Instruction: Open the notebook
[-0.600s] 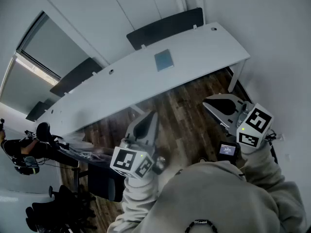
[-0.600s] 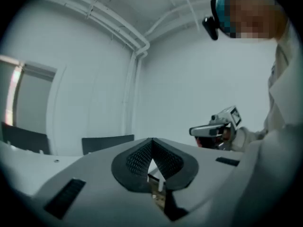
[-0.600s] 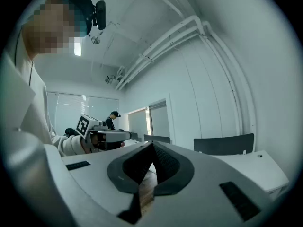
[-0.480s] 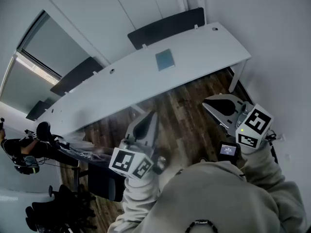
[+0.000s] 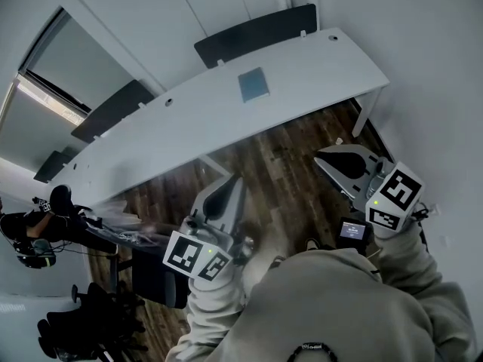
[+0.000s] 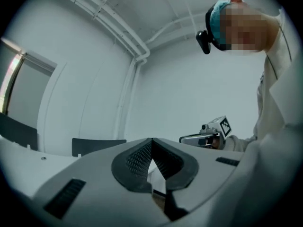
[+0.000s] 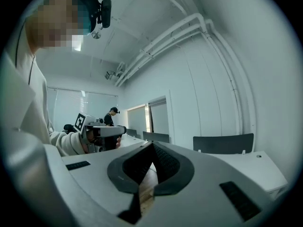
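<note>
Both clenched on nothing: left tongs, right tongs. Notebook lies far off on the bench (floor between us). I should step closer first, then open the tongs and lift its cover edge

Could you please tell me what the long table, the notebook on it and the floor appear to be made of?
Table: likely laminate or painted board, smooth matte white, evenly plain.
Notebook: matte grey-blue cover; card or plastic, too small to tell.
Floor: dark wood or wood-look planks, showing grain and seams.
</note>
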Action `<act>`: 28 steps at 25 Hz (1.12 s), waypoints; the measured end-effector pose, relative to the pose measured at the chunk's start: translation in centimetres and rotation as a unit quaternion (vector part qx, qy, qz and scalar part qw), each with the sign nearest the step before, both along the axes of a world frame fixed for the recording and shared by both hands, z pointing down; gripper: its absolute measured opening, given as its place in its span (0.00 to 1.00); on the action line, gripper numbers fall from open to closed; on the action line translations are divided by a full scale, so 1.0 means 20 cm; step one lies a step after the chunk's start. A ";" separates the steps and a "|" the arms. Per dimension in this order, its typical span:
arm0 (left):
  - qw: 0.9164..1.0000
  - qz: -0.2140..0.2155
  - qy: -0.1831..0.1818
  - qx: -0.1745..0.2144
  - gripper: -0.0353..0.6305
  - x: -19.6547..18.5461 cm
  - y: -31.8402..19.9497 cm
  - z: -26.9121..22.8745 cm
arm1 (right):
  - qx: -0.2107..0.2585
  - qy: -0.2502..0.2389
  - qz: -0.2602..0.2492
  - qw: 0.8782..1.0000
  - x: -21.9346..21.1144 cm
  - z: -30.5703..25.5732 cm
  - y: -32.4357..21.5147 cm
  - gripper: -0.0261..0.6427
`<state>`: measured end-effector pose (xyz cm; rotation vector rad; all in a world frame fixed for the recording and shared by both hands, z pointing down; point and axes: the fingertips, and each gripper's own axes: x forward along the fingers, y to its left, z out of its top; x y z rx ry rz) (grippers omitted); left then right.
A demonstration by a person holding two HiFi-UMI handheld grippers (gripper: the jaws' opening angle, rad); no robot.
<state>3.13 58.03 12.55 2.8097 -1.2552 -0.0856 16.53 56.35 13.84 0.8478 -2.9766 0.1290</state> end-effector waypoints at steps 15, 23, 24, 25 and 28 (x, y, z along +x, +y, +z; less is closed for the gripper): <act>1.000 -0.012 -0.018 -0.022 0.05 0.00 0.00 0.13 | -0.062 -0.029 -0.022 0.997 0.05 0.15 -0.10 0.07; 0.998 -0.022 0.016 -0.051 0.05 0.03 -0.08 0.19 | -0.055 -0.049 -0.037 0.997 0.19 0.15 -0.15 0.07; 0.998 -0.010 0.013 -0.054 0.05 0.07 -0.08 0.20 | -0.056 -0.055 -0.040 0.996 0.21 0.14 -0.15 0.07; 0.998 0.000 0.005 -0.055 0.05 0.10 -0.09 0.20 | -0.056 -0.059 -0.042 0.996 0.23 0.14 -0.15 0.07; 0.999 0.002 -0.012 -0.052 0.05 0.17 -0.14 0.19 | -0.063 -0.058 -0.032 0.996 0.29 0.16 -0.18 0.07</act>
